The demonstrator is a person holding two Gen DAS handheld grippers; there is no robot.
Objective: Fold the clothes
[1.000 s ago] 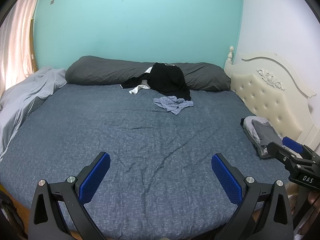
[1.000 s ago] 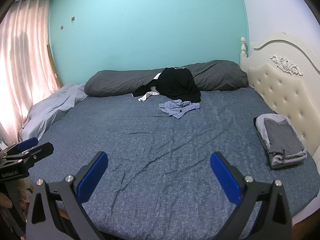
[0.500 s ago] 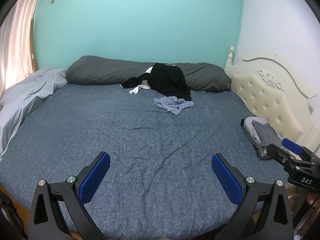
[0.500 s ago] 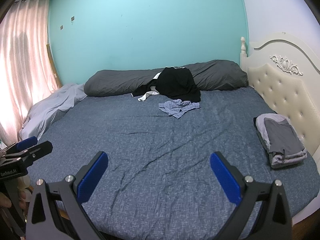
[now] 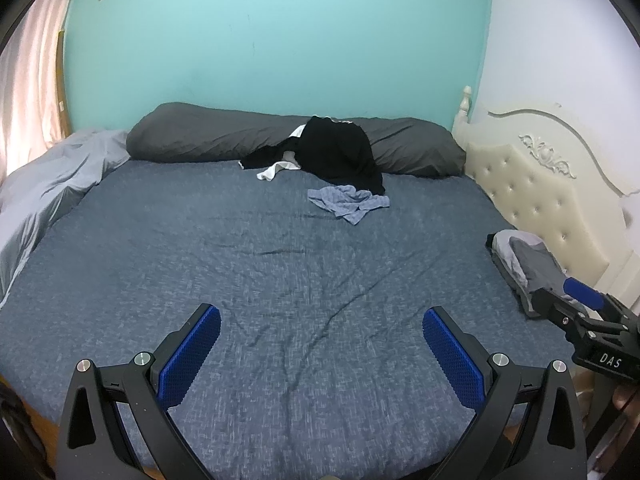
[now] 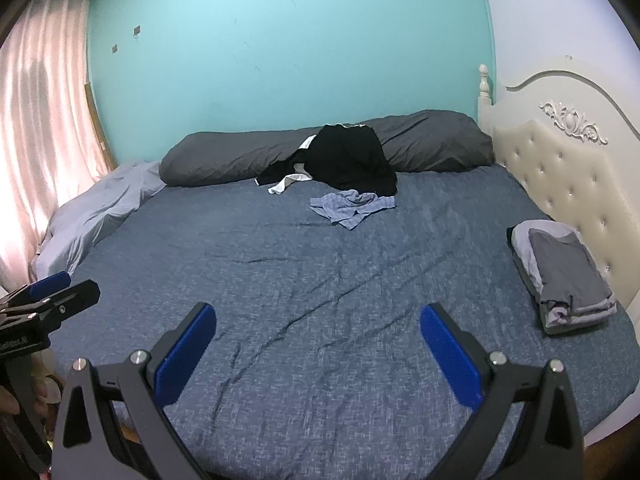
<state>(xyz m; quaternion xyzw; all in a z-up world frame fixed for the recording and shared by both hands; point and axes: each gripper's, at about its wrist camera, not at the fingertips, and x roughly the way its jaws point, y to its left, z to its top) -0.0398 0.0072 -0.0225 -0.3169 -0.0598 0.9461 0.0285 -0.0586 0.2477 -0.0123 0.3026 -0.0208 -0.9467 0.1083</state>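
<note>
A crumpled light blue garment (image 5: 349, 203) (image 6: 352, 205) lies far across the bed. Behind it a black garment with white trim (image 5: 336, 153) (image 6: 347, 160) is heaped against a long grey pillow. A stack of folded grey clothes (image 6: 564, 276) (image 5: 528, 266) rests at the bed's right edge by the headboard. My left gripper (image 5: 322, 354) hovers open over the near part of the bed, holding nothing. My right gripper (image 6: 318, 350) is likewise open over the near edge, nothing between its blue pads. Each gripper shows at the side of the other's view.
The bed's dark blue sheet (image 5: 240, 264) is wrinkled across the middle. A long dark grey pillow (image 5: 208, 136) lies along the teal wall. A pale grey duvet (image 5: 44, 192) bunches at the left by pink curtains (image 6: 36, 128). A cream tufted headboard (image 6: 560, 168) stands at the right.
Both grippers have drifted very slightly; the view barely shifts. The clothes lie where they were.
</note>
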